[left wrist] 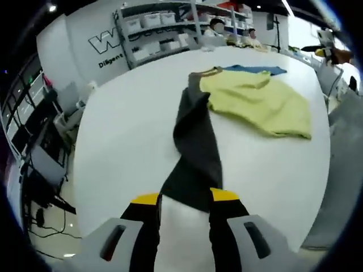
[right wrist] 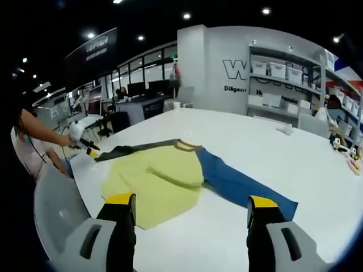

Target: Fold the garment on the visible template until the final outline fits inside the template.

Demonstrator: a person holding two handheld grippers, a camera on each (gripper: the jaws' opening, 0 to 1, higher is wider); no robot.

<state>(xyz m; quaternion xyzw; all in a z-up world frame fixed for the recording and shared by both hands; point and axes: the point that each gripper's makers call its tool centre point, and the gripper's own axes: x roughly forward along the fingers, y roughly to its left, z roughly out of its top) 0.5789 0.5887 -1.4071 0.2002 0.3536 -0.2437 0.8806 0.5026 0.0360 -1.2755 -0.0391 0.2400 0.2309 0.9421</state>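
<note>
A shirt with a yellow body [left wrist: 258, 99] lies on the white table [left wrist: 125, 130]. It has one dark grey sleeve [left wrist: 195, 147] and one blue sleeve [left wrist: 255, 69]. The grey sleeve stretches straight to my left gripper [left wrist: 184, 196], and its end lies between the yellow-tipped jaws, which stand apart. In the right gripper view the yellow body [right wrist: 159, 175] lies just ahead of my right gripper [right wrist: 190, 205], whose jaws are wide open with nothing in them. The blue sleeve [right wrist: 238, 184] runs off to the right. The grey sleeve [right wrist: 136, 150] reaches the left gripper [right wrist: 85, 146], held in a person's hand.
The round table's edge [right wrist: 85, 187] is close to both grippers, with a grey chair [right wrist: 51, 209] beside it. Shelves with white bins [right wrist: 283, 73] line the far wall. Desks with monitors [right wrist: 136, 90] stand behind. A small white object [right wrist: 286, 129] lies far right on the table.
</note>
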